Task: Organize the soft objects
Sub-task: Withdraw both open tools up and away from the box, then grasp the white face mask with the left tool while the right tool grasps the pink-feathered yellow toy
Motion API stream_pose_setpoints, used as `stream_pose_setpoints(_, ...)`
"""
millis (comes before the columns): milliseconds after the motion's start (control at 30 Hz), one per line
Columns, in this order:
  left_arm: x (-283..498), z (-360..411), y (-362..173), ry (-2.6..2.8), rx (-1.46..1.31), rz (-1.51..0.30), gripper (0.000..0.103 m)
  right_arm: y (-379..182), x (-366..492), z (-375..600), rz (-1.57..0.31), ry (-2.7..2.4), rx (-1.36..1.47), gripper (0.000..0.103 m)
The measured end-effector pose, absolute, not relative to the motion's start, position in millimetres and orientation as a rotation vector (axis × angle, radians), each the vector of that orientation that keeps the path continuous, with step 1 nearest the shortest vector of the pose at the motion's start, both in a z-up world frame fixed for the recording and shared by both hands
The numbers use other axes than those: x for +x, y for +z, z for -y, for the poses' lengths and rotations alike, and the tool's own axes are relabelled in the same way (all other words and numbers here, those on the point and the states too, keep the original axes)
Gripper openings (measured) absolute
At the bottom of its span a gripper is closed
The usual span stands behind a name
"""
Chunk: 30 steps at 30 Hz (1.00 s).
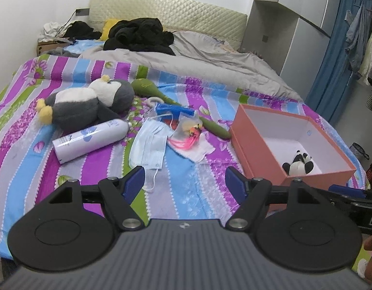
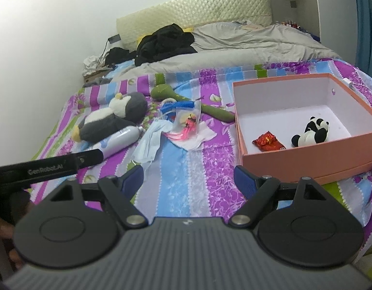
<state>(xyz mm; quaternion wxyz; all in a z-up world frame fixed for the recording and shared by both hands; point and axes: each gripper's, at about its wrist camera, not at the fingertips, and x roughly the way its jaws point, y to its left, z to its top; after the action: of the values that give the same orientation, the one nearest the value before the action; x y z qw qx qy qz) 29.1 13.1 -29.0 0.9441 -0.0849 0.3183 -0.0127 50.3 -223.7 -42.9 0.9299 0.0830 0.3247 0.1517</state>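
Note:
On the striped bedspread lies a grey-and-white penguin plush (image 1: 89, 101) (image 2: 111, 118), and beyond it a long green soft toy (image 1: 147, 87) (image 2: 166, 91). A blue face mask (image 1: 149, 145) (image 2: 149, 142) and a clear bag with a pink-tasselled item (image 1: 188, 130) (image 2: 188, 123) lie in the middle. An open pink box (image 1: 258, 142) (image 2: 306, 154) at the right holds a small panda plush (image 1: 298, 163) (image 2: 310, 133) and a red packet (image 2: 268, 141). My left gripper (image 1: 186, 178) hovers open just short of the mask. My right gripper (image 2: 188, 177) is open too, left of the box's near corner, nothing between its fingers.
A white-lilac spray can (image 1: 89, 140) (image 2: 120, 140) lies beside the penguin. A blue plastic tool (image 1: 176, 111) lies behind the bag. A grey duvet (image 1: 210, 60) and black clothes (image 1: 140, 36) cover the bed's far half. A wardrobe (image 1: 302, 24) and hanging clothes stand at right.

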Motion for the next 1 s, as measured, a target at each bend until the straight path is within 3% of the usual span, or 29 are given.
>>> stream_pose_setpoints(833,94,-45,-84,-0.006,-0.163,-0.719,0.078,-64,114,185,-0.640,0.366,0.141,0.083)
stream_pose_setpoints(1000,112,-49,-102,-0.003,-0.135,-0.736,0.078,-78,138,177,-0.679,0.391,0.166,0.079)
